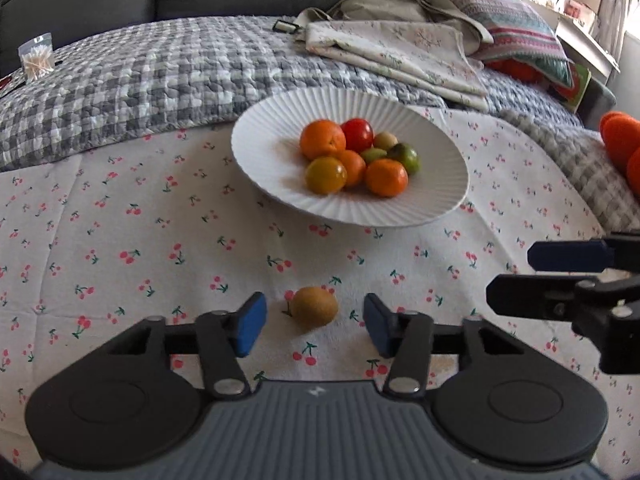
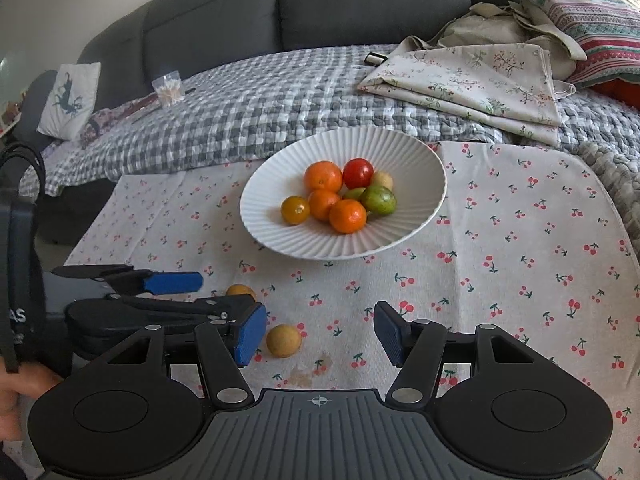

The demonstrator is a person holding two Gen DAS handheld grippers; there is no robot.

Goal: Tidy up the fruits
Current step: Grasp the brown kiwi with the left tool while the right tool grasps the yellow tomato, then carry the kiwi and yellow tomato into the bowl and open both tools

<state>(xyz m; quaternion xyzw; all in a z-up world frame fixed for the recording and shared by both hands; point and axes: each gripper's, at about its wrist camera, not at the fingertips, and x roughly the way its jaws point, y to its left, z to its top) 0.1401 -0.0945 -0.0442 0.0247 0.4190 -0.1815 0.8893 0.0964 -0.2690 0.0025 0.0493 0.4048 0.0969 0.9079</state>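
The left gripper (image 1: 314, 330) stands open with one small brown-yellow fruit (image 1: 314, 307) between its blue pads, untouched on the cherry-print cloth (image 1: 120, 240); the right gripper (image 2: 320, 334) is open too, a second like fruit (image 2: 283, 340) just inside its left pad. Both look light, round, firm and apt to roll, so pinch across the middle. Beyond both grippers, the ribbed white plate (image 1: 440, 200) holds eight fruits: three mandarins, four tomatoes or limes, one pale small one.

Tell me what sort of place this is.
Probably a home living room: a dark grey upholstered sofa, a grey-and-white checked quilt, and a white ribbed plate of fruit on a cherry-print cloth.
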